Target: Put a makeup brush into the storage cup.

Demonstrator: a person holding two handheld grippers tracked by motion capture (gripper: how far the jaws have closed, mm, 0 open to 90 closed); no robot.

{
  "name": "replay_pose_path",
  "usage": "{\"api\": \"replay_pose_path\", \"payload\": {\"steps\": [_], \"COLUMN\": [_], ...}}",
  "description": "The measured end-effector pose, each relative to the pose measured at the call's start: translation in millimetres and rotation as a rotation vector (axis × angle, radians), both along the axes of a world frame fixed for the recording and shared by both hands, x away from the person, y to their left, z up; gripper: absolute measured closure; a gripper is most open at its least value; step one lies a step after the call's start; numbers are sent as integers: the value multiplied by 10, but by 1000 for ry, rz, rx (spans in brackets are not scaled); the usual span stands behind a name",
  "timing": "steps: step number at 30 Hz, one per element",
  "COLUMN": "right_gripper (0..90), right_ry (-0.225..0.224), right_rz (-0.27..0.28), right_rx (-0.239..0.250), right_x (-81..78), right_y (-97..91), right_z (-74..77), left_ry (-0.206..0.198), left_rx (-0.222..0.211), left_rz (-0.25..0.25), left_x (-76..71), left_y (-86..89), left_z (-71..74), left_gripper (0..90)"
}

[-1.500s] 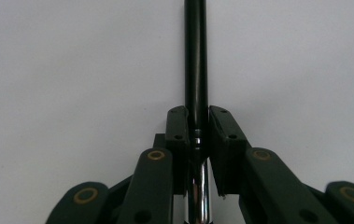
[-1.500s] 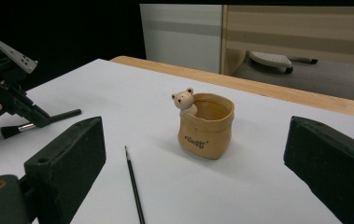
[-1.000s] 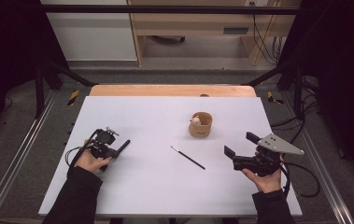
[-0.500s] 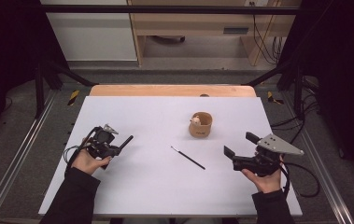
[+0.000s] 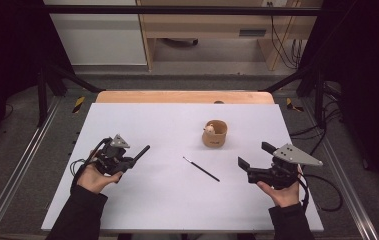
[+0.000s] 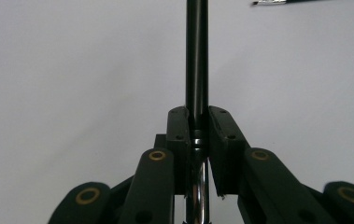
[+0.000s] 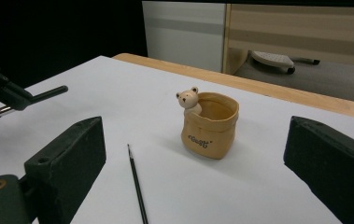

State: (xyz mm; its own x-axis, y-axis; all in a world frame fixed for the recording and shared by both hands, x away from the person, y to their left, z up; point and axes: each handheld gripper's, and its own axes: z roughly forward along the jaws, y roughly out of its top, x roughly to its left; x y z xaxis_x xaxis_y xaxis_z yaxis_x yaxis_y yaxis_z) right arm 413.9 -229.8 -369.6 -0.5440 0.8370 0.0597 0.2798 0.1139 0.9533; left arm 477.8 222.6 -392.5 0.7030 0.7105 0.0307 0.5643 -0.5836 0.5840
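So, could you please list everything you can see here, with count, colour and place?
brush in the grip: one, black handle, dark bristles, clamped in the left gripper, lifted off the table
thin brush: one, black, lying flat near the middle of the table
cup: one, tan, with a small bear figure at its rim, upright beyond the thin brush
table: one, white top with a wooden far edge
left gripper: one, black, shut on the brush handle, at the left of the table
right gripper: one, black with a grey plate on top, jaws wide apart and empty, at the right
hands: two, dark sleeves, one on each gripper
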Motion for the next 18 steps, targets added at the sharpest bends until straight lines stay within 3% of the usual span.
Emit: {"api": "replay_pose_path", "payload": {"steps": [7, 18], "right_gripper": [61, 60], "right_ry": [2, 8], "right_rz": [5, 21], "right_rx": [-7, -36], "right_x": [0, 11], "right_y": [25, 86], "right_z": [-4, -20], "left_ry": [-40, -57], "left_rx": [-19, -34], "left_rz": [-35, -117], "left_x": [-111, -257], "left_y": [-98, -281], "left_z": [50, 66], "left_gripper": [789, 789]}}
